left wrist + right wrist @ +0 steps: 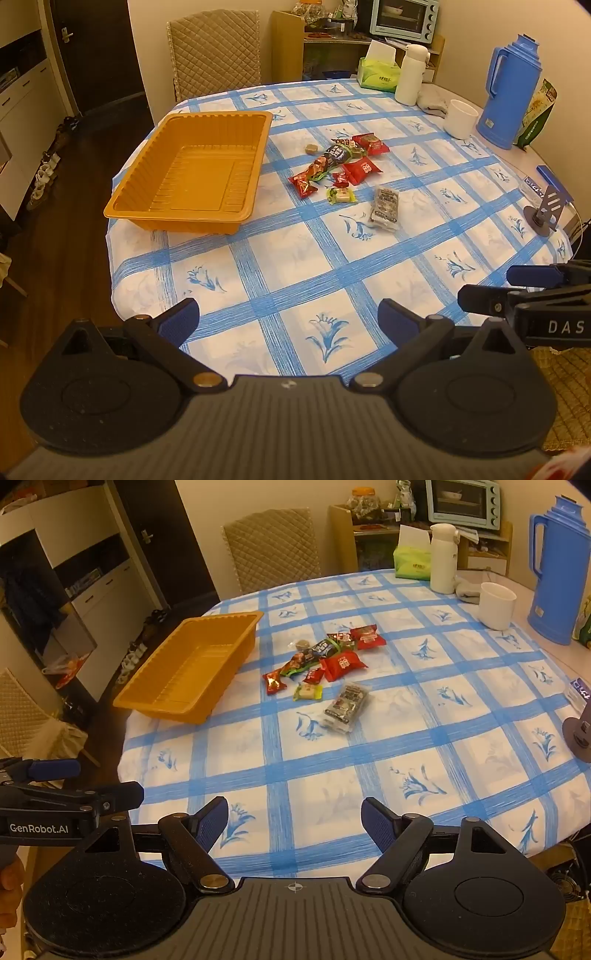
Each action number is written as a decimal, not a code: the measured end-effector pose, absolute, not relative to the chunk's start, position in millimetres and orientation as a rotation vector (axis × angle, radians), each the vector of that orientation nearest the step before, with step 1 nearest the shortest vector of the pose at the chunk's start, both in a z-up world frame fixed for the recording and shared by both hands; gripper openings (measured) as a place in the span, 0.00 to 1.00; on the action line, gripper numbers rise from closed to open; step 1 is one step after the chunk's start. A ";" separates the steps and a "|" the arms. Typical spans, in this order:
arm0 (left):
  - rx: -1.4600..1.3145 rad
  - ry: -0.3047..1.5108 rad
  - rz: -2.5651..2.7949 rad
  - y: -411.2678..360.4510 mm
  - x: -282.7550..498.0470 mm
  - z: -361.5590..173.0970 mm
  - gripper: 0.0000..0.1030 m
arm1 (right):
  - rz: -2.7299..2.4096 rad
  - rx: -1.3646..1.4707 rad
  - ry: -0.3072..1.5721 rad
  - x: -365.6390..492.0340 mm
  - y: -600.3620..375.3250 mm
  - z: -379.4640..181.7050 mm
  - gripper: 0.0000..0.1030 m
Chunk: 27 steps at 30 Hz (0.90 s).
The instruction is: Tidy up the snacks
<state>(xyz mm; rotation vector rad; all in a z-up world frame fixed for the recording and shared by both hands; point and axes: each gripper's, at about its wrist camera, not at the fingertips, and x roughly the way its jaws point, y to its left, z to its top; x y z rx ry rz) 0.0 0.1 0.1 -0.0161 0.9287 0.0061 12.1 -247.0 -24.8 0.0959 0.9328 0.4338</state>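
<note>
An empty orange plastic tray [243, 122] [243, 622] sits at the table's left side. To its right lies a loose pile of wrapped snacks [341, 162] [325, 657]: red packets, a long dark one, a small green-yellow one [340, 194] [307, 692] and a grey-clear packet [385, 208] [346, 703] nearest me. My left gripper [288, 321] is open and empty above the near table edge. My right gripper [294, 823] is open and empty there too, to the right of the left one [484, 288], both well short of the snacks.
A blue-checked cloth [332, 258] covers the table. At the back right stand a blue thermos [511, 92], white cup [460, 118], white bottle [410, 74] and tissue box [379, 74]. A grey stand [545, 214] is at the right edge. A quilted chair [214, 51] is behind.
</note>
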 end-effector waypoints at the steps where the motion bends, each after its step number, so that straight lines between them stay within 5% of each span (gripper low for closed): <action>1: -0.013 0.929 0.009 0.0 0.1 -0.1 1.00 | 0.434 0.096 0.936 12.3 -246.9 -24.8 0.77; 27: -0.020 0.919 0.010 -1.0 0.0 9.1 1.00 | 0.431 0.089 0.936 14.9 -243.7 -23.7 0.77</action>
